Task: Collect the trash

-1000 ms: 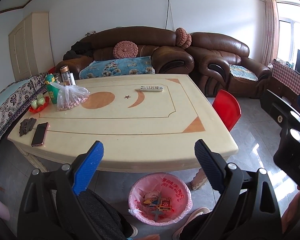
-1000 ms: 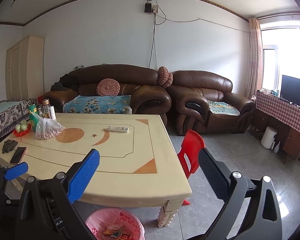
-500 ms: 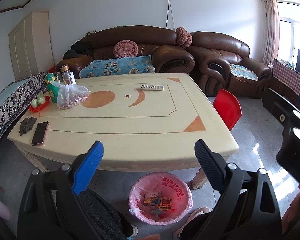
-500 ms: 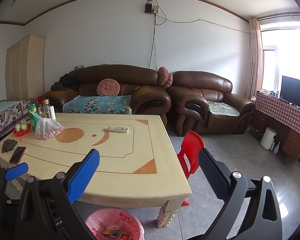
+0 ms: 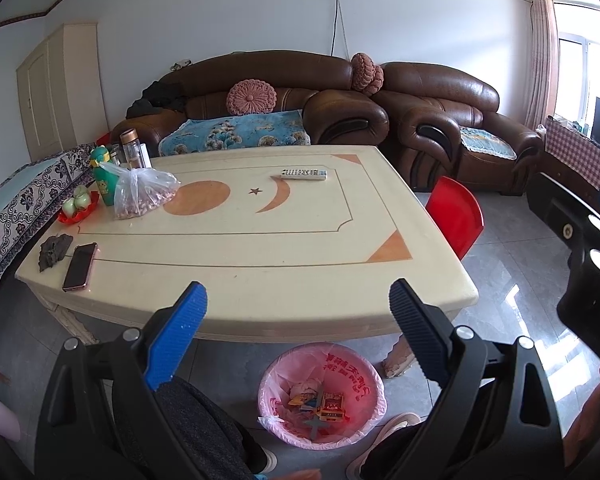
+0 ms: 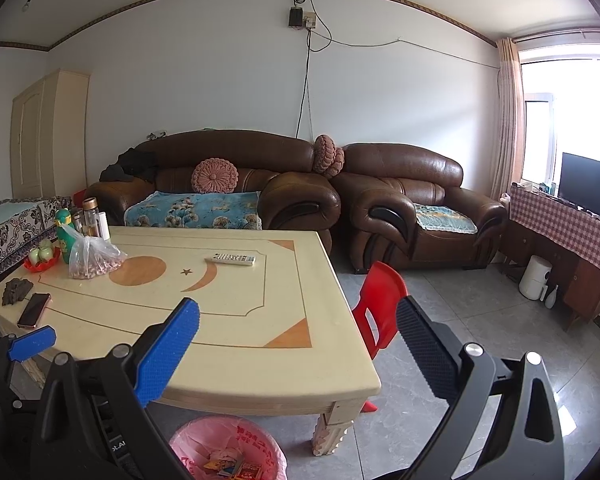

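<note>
Both claws are held spread and empty above the near edge of the desk (image 5: 260, 240): left claw (image 5: 296, 312), right claw (image 6: 298, 336). The bin (image 5: 322, 394), pink-lined, is parked on the floor just under that near edge, presumably so scraps can be dropped straight in; wrappers (image 5: 320, 398) already lie inside. No loose trash can be made out on the desk. Phone (image 5: 80, 266), remote (image 5: 304, 173) and bag (image 5: 140, 194) sit toward the far and left sides, likely not trash. Task judged near done.
</note>
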Tool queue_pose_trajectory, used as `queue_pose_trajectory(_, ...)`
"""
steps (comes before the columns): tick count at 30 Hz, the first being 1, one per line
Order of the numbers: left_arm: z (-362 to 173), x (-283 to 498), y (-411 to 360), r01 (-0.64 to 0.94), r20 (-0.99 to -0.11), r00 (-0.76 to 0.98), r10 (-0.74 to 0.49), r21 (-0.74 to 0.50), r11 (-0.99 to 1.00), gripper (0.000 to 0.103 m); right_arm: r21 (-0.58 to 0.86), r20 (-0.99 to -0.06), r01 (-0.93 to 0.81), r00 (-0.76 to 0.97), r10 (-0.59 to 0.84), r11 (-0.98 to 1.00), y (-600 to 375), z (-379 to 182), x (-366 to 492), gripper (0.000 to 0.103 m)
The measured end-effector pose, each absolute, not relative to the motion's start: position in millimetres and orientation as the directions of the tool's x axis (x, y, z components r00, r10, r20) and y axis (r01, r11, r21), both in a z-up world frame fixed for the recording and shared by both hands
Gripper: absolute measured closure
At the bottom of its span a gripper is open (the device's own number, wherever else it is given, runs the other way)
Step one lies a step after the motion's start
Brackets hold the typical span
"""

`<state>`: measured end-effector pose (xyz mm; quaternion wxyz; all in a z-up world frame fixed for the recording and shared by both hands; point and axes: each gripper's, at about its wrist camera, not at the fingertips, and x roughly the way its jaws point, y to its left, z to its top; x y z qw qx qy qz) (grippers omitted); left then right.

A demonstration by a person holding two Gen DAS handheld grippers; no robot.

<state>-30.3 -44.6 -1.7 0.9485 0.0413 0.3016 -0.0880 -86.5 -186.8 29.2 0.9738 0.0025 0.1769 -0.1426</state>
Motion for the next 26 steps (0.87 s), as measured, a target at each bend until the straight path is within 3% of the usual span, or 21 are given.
queue_pose_trajectory(26,-7.2,-31.7,-47.7,0.199,-0.591,0.793,-0.144,0.03,0.979,0.013,-0.028,-0.357,0.286,0.892,-0.277,0.958,-192.2,24.6,-85.9,0.007)
